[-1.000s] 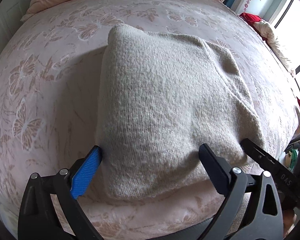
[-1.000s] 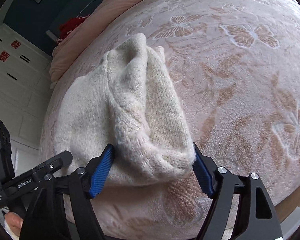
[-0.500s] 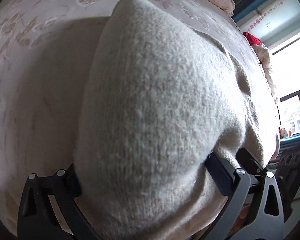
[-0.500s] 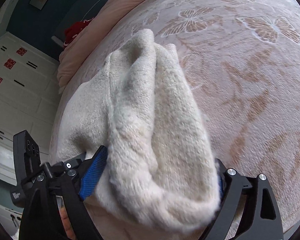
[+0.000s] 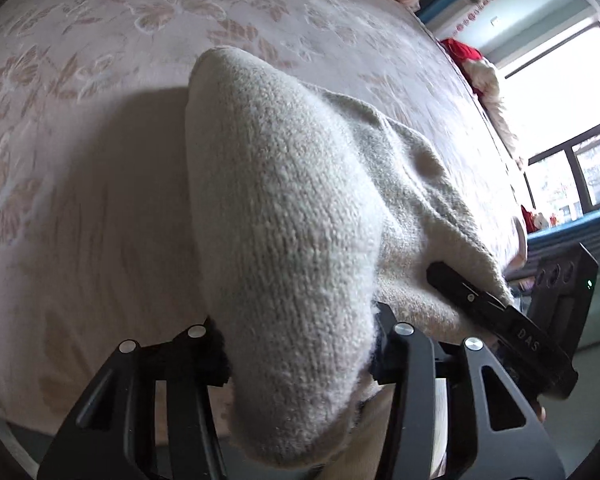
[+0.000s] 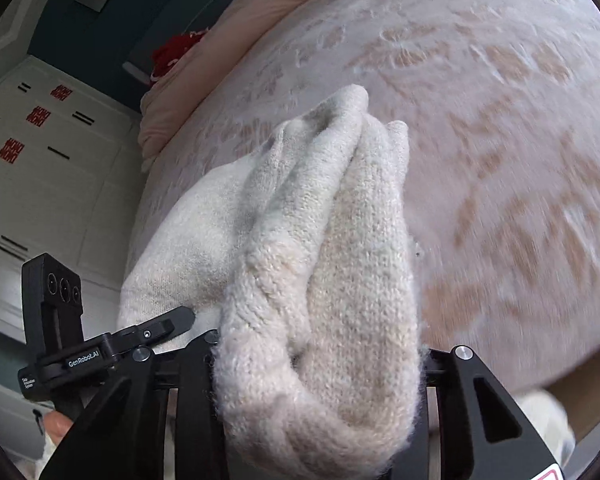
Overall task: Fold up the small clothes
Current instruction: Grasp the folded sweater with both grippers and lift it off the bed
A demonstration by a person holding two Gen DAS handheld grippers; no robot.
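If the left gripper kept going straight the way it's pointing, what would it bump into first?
Probably the cream knitted sweater itself: the left gripper is closing on its bunched edge, and the sweater fills the path ahead.

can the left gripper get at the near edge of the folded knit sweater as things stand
Likely yes: the left gripper already has the sweater's near edge bunched between its closing jaws, nothing in the way.

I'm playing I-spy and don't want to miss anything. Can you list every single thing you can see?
sweater: one, cream knit, bunched on the bed, near edge between both grippers' jaws
bedspread: one, pink with butterfly pattern, covering the bed
quilt: one, pale pink, rolled at the bed's far end
red cloth: one, by that quilt
cupboards: white, red stickers, beside the bed
window: one, bright, past the bed
left gripper: black, jaws closing on the sweater
right gripper: black, jaws closing on the sweater
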